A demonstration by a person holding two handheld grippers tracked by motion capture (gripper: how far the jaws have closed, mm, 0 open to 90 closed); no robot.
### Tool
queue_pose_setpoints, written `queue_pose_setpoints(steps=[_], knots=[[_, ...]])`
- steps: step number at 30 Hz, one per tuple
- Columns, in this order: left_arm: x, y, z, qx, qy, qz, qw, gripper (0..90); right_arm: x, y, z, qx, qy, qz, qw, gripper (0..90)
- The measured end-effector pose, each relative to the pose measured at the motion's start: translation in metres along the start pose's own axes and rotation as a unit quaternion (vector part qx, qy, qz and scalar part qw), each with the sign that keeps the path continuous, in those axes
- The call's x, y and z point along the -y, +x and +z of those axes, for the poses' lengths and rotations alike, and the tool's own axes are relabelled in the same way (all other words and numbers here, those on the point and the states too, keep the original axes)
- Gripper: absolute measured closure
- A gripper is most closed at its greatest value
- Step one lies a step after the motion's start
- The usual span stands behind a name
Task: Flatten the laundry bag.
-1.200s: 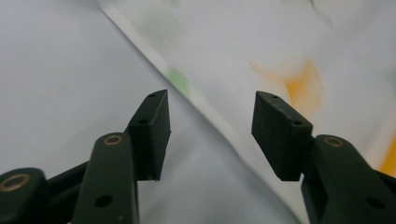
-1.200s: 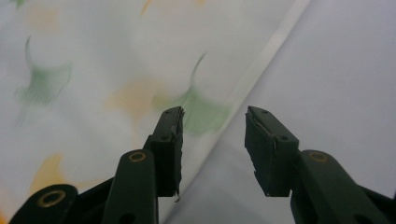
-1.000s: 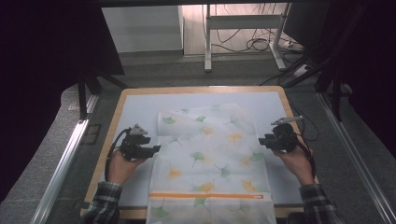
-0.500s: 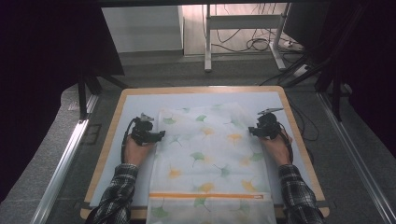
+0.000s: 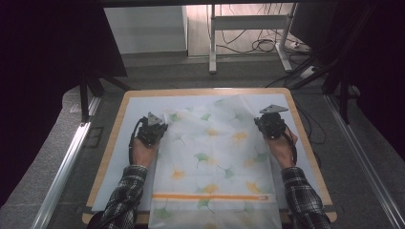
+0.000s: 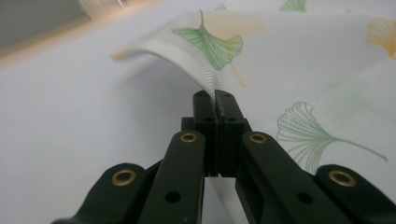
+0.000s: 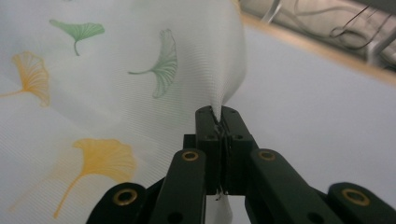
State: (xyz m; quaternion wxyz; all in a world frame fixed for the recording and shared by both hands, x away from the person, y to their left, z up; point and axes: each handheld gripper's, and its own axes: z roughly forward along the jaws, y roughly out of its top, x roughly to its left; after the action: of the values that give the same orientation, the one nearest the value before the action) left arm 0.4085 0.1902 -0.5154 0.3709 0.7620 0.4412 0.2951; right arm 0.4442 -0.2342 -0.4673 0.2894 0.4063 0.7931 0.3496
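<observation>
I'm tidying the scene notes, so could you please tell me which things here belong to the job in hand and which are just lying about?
In the job:
- leaf-print cloth
- left gripper, jaws shut on the cloth's edge
- right gripper, the same
- table under the cloth

Just lying about:
- floor cables
- metal stand

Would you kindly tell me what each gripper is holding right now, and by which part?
Both hold the sheer white cloth with green and orange ginkgo leaves: the left gripper pinches its left edge, the right gripper its right edge, jaws shut on the fabric.
</observation>
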Motion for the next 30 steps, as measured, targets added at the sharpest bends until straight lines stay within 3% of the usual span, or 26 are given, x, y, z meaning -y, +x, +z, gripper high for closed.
queue_pose_setpoints(steps=[1, 2, 3, 5, 6, 7, 9, 11, 13, 14, 18, 25, 30], knots=[[-0.001, -0.001, 0.006, -0.007, 0.014, 0.004, 0.9999, 88.0, 0.000, -0.002, 0.000, 0.009, -0.003, 0.006, 0.9999, 81.3], [0.000, 0.000, 0.015, -0.014, 0.044, 0.003, 0.9989, 81.2, 0.002, -0.005, 0.003, 0.022, 0.004, 0.018, 0.9996, 69.8], [0.003, 0.001, 0.021, -0.016, 0.057, 0.002, 0.9983, 72.6, 0.007, -0.009, 0.011, 0.032, 0.025, 0.030, 0.9987, 59.3], [0.009, 0.005, 0.028, 0.008, 0.084, -0.017, 0.9963, 72.4, 0.021, -0.019, 0.020, 0.032, 0.049, 0.052, 0.9970, 56.6], [0.008, 0.007, 0.030, 0.026, 0.110, -0.028, 0.9933, 64.1, 0.026, -0.023, 0.022, 0.023, 0.057, 0.058, 0.9964, 52.4], [0.008, 0.008, 0.026, 0.023, 0.106, -0.027, 0.9937, 57.3, 0.029, -0.027, 0.022, 0.018, 0.068, 0.059, 0.9957, 50.1], [0.006, 0.009, 0.020, 0.020, 0.097, -0.030, 0.9947, 46.3, 0.031, -0.034, 0.016, 0.018, 0.063, 0.065, 0.9958, 50.3], [0.004, 0.008, 0.015, 0.027, 0.095, -0.034, 0.9945, 33.9, 0.032, -0.038, 0.010, -0.006, 0.054, 0.078, 0.9954, 49.6], [0.005, 0.008, 0.013, 0.027, 0.094, -0.033, 0.9946, 28.2, 0.033, -0.038, 0.008, -0.011, 0.052, 0.076, 0.9957, 49.1], [0.007, 0.009, 0.012, 0.041, 0.097, -0.040, 0.9936, 25.0, 0.034, -0.035, 0.008, -0.022, 0.058, 0.071, 0.9956, 45.6], [0.013, 0.014, 0.009, 0.069, 0.101, -0.044, 0.9915, 18.5, 0.034, -0.026, 0.011, -0.048, 0.068, 0.048, 0.9953, 40.4], [0.015, 0.013, -0.002, 0.095, 0.087, -0.050, 0.9904, 13.1, 0.034, -0.013, 0.010, -0.072, 0.074, 0.017, 0.9945, 32.9], [0.017, 0.002, -0.013, 0.104, 0.086, -0.026, 0.9905, 8.4, 0.037, -0.009, 0.002, -0.095, 0.069, 0.017, 0.9929, 29.2]])
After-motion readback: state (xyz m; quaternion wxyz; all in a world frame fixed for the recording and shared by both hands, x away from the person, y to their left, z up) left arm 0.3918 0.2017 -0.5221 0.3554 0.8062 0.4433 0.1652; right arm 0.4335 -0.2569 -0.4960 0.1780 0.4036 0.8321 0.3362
